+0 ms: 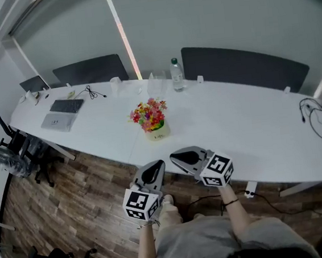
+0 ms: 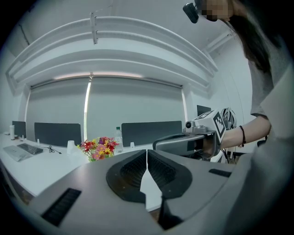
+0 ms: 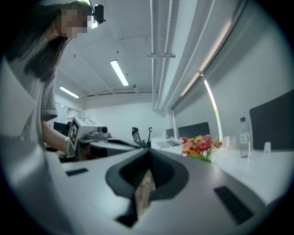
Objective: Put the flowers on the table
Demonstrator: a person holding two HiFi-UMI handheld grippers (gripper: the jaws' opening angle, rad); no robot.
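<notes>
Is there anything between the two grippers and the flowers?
No. The head view shows only bare table and a strip of floor between the flowers and the left gripper and right gripper.

Soft even ceiling light, fisheye-warped edges, blurred right gripper view.

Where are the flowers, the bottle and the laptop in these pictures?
flowers (image 1: pixel 149 114), head view, on the blossoms.
bottle (image 1: pixel 177 77), head view, on its body.
laptop (image 1: pixel 63 113), head view, on its middle.
</notes>
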